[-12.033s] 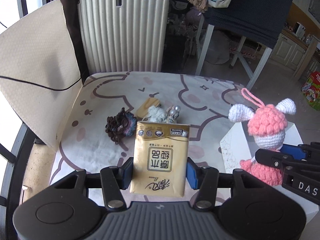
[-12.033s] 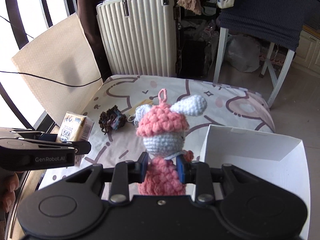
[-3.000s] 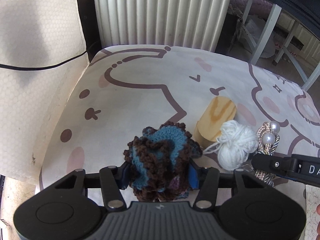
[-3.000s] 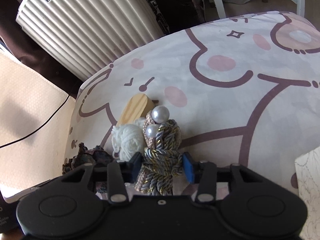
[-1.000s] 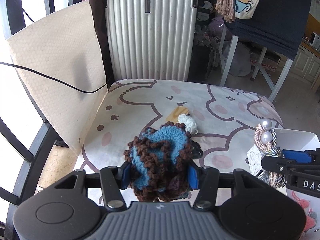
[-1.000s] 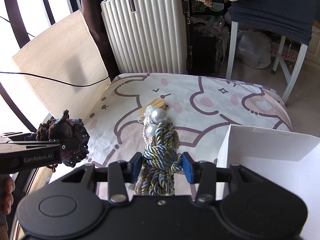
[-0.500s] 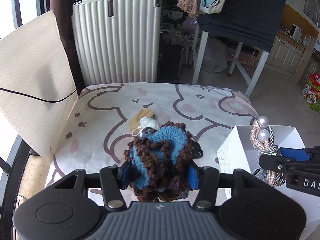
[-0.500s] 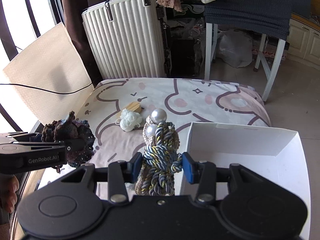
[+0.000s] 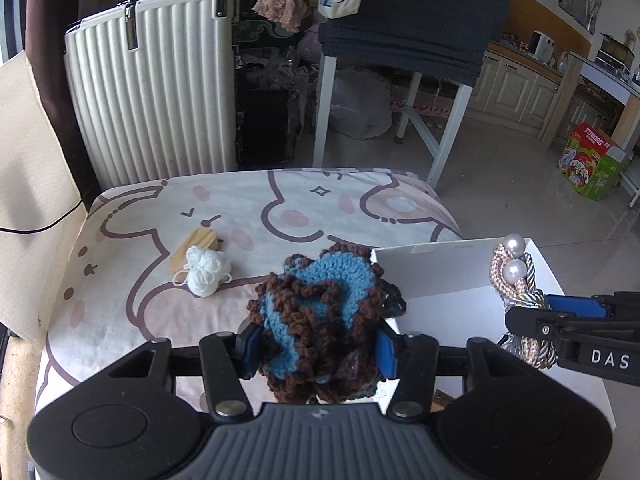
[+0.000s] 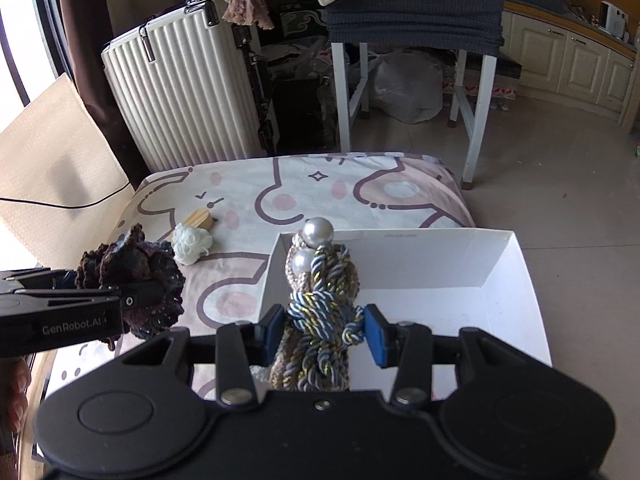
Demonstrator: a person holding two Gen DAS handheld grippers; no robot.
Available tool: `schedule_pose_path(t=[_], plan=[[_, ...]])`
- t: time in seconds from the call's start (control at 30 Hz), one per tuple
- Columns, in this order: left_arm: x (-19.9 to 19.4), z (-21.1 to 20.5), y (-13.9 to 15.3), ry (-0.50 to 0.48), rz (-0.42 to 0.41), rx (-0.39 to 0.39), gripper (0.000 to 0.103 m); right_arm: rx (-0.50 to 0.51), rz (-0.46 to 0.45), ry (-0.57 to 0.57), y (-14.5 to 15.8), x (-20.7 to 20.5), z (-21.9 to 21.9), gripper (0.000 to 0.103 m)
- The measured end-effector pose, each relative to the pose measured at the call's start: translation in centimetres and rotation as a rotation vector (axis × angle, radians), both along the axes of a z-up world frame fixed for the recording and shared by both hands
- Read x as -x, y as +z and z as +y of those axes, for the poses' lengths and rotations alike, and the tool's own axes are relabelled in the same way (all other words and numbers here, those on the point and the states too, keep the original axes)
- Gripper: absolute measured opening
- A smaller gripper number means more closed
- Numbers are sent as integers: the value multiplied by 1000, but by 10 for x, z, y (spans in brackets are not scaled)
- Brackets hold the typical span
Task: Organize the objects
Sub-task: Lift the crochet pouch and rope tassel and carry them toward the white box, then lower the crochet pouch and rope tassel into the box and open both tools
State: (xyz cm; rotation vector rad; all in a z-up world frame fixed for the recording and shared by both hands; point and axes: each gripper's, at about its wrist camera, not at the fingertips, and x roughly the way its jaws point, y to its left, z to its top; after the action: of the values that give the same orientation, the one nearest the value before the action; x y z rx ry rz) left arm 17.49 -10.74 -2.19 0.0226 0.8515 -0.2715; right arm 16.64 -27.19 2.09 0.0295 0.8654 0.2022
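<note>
My left gripper (image 9: 318,350) is shut on a blue and brown crochet piece (image 9: 320,312), held above the cushion's near edge beside the white box (image 9: 436,276). From the right wrist view the same crochet piece (image 10: 132,276) hangs left of the box. My right gripper (image 10: 320,334) is shut on a twisted cord bundle with two pearls (image 10: 320,288), held over the white box's (image 10: 516,280) near left part. In the left wrist view the cord bundle (image 9: 520,292) hangs at the right, over the box. A white yarn ball (image 9: 206,272) and a wooden block (image 9: 196,246) lie on the cushion.
The cartoon-print cushion (image 9: 248,208) carries the box on its right part. A ribbed white suitcase (image 9: 152,92) stands behind it, and a beige board (image 9: 28,184) leans at the left. A white-legged chair (image 10: 416,8) with dark fabric stands behind.
Both grippers have carried their loads to the right: the box has come further into both views, and the cord bundle now hangs over it. Both grips are unchanged.
</note>
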Motion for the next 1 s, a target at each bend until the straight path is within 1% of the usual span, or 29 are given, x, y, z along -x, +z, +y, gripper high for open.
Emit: schedule_pose_path(t=[0.33, 0.5, 0.73, 0.87, 1.0], plan=[[2, -35, -1, -64, -1, 19, 54, 1, 8, -64, -3, 2, -36, 44], [2, -52, -4, -99, 5, 18, 54, 9, 26, -85, -11, 0, -50, 44], [-1, -77, -18, -143, 32, -17, 54, 35, 81, -116, -31, -8, -65, 44], [-6, -91, -33, -174, 67, -40, 54, 27, 124, -136, -48, -18, -70, 44], [-9, -104, -47, -213, 104, -63, 54, 42, 164, -133, -63, -27, -68, 44]])
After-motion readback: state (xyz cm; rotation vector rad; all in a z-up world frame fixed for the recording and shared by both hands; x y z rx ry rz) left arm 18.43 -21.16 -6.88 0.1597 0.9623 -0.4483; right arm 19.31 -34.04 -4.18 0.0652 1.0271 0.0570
